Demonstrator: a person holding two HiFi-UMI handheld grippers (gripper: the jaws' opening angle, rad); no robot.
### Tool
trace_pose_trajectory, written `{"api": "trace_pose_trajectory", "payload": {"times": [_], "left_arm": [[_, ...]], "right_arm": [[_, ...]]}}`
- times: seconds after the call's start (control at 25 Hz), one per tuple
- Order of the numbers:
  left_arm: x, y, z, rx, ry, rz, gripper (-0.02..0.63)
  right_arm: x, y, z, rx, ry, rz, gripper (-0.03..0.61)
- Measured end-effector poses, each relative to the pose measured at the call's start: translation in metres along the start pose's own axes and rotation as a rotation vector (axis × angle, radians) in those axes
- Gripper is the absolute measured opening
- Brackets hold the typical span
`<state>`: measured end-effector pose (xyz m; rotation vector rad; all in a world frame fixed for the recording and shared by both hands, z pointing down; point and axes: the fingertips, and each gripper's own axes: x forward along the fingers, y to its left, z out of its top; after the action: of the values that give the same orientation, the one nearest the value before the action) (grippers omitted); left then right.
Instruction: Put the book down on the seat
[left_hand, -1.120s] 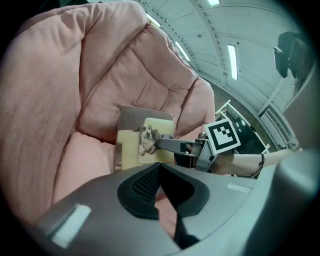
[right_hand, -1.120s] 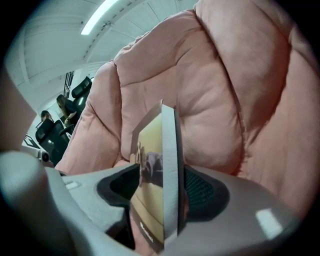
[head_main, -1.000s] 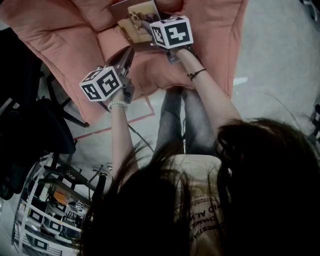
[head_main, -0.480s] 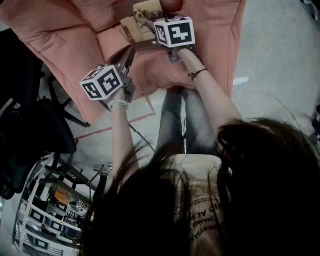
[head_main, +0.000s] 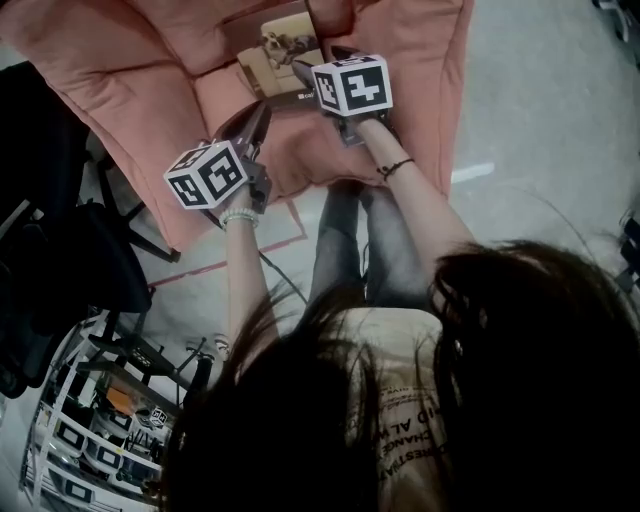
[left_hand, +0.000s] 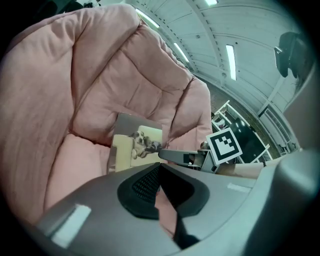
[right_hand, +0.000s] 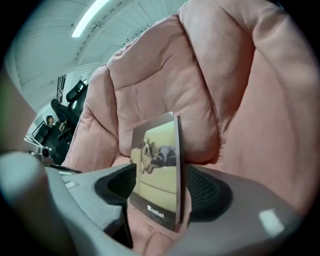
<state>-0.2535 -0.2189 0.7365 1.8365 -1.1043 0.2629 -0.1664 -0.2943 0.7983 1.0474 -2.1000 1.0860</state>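
A thin book (head_main: 278, 52) with a dog on a sofa on its cover stands on edge on the seat of a pink padded chair (head_main: 130, 70), leaning toward the backrest. My right gripper (head_main: 306, 68) is open, its jaws wide on either side of the book (right_hand: 160, 170) with gaps to the pads. In the left gripper view the book (left_hand: 137, 142) shows behind the right gripper (left_hand: 166, 154). My left gripper (head_main: 257, 113) hovers over the seat's front edge, shut with nothing in it, a little short of the book.
The chair cushions (right_hand: 165, 75) rise around the book on three sides. A black office chair (head_main: 60, 230) stands to the left, and a metal rack (head_main: 90, 440) is at lower left. The person's legs (head_main: 360, 240) are just before the seat.
The right gripper has drawn back slightly from the book, so more of the cover shows. The book rests on the seat. The left gripper has hardly moved.
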Motion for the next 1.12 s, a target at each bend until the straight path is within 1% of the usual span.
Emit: {"api": "trace_pose_trajectory", "payload": {"times": [0.12,0.24,0.28,0.36,0.48,0.52,0.64,0.88,1.12], "left_arm": [[0.000,-0.005,0.004,-0.004,-0.016,0.002,-0.002],[-0.007,-0.017,0.010,-0.004,-0.041,-0.002,-0.002],[-0.011,-0.028,0.014,-0.001,-0.048,-0.005,-0.003],[-0.021,-0.052,0.021,0.005,-0.064,-0.010,-0.002],[-0.034,-0.075,0.033,0.012,-0.095,-0.010,-0.002],[-0.037,-0.080,0.037,0.014,-0.104,-0.010,-0.002],[-0.048,-0.098,0.045,0.019,-0.130,-0.017,-0.002],[-0.075,-0.145,0.063,0.066,-0.181,-0.047,-0.002],[-0.094,-0.178,0.071,0.116,-0.197,-0.066,-0.002]], "right_arm": [[-0.006,0.007,0.002,-0.021,-0.011,0.036,0.304],[-0.018,0.025,0.005,-0.023,-0.021,0.108,0.285],[-0.030,0.031,0.008,-0.024,-0.026,0.128,0.256],[-0.058,0.041,0.015,-0.035,-0.034,0.156,0.231],[-0.089,0.057,0.026,-0.040,-0.051,0.203,0.173],[-0.096,0.060,0.030,-0.042,-0.061,0.210,0.153],[-0.120,0.072,0.040,-0.050,-0.085,0.230,0.127],[-0.172,0.099,0.057,-0.075,-0.138,0.276,0.100],[-0.212,0.118,0.070,-0.092,-0.184,0.316,0.072]]}}
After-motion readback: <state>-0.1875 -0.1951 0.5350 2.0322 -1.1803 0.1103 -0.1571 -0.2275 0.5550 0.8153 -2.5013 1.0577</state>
